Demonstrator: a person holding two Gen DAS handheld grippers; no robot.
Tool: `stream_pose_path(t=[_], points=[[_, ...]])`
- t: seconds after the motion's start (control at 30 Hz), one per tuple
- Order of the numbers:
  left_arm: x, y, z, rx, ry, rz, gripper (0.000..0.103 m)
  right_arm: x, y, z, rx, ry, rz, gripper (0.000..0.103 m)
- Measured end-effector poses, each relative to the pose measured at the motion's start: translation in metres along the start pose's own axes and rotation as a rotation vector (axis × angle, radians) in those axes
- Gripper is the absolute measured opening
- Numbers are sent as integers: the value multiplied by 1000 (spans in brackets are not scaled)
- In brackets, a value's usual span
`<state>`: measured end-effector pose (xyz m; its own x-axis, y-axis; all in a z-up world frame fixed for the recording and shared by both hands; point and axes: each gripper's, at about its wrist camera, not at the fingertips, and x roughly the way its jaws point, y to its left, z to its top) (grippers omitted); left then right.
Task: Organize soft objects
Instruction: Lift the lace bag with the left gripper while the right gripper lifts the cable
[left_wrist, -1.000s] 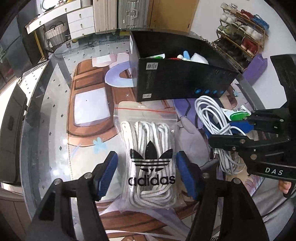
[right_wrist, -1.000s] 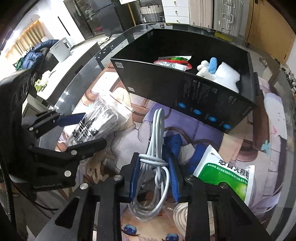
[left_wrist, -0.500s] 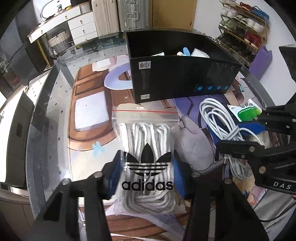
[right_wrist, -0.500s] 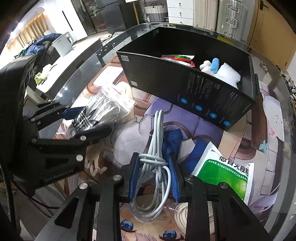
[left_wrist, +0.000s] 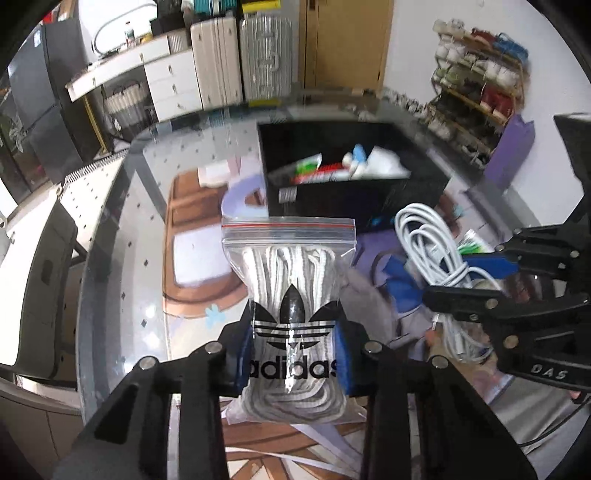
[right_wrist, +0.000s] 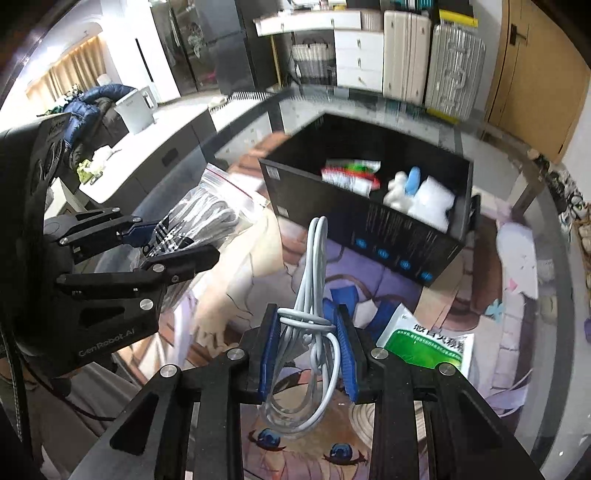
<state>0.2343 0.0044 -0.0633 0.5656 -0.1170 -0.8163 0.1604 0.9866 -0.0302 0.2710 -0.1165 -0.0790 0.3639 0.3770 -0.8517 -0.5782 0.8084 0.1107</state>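
Note:
My left gripper (left_wrist: 293, 349) is shut on a clear zip bag of white laces (left_wrist: 290, 291) printed with an adidas logo, held up off the table; the bag also shows in the right wrist view (right_wrist: 207, 218). My right gripper (right_wrist: 308, 350) is shut on a bundled white cable (right_wrist: 314, 295), lifted above the mat; the cable also shows in the left wrist view (left_wrist: 432, 236). An open black box (left_wrist: 406, 192) stands ahead on the table, also in the right wrist view (right_wrist: 369, 221), holding a tube and white soft items.
A green and white packet (right_wrist: 428, 343) lies on the printed mat (right_wrist: 480, 295) to the right of my right gripper. The round glass table's edge (left_wrist: 96, 280) curves at the left. A shoe rack (left_wrist: 476, 81) and suitcases (left_wrist: 258, 55) stand beyond the table.
My left gripper has shut on the lace bag and lifted it off the table. My right gripper has risen with the cable. Both views now look down into the box.

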Motion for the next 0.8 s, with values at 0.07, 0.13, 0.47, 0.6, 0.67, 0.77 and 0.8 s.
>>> stream_pose_path(t=[0.07, 0.13, 0.47, 0.6, 0.67, 0.77, 0.8], points=[[-12, -3, 1, -1, -33, -12, 34, -9, 3, 1, 1, -23, 6, 29], [-22, -7, 4, 3, -62, -17, 34, -19, 1, 1, 7, -53, 5, 29], [-59, -17, 36, -10, -213, -24, 34, -70, 0, 15, 28, -214, -18, 29], [-65, -19, 48, -18, -245, -42, 34, -92, 0, 26, 30, -288, -44, 29], [-70, -20, 56, -15, -273, -44, 34, -101, -1, 31, 31, -320, -63, 29], [-76, -19, 68, -24, -308, -49, 34, -111, -3, 42, 34, -367, -89, 29], [-76, -18, 72, -31, -317, -53, 34, -113, -5, 47, 37, -379, -97, 29]])
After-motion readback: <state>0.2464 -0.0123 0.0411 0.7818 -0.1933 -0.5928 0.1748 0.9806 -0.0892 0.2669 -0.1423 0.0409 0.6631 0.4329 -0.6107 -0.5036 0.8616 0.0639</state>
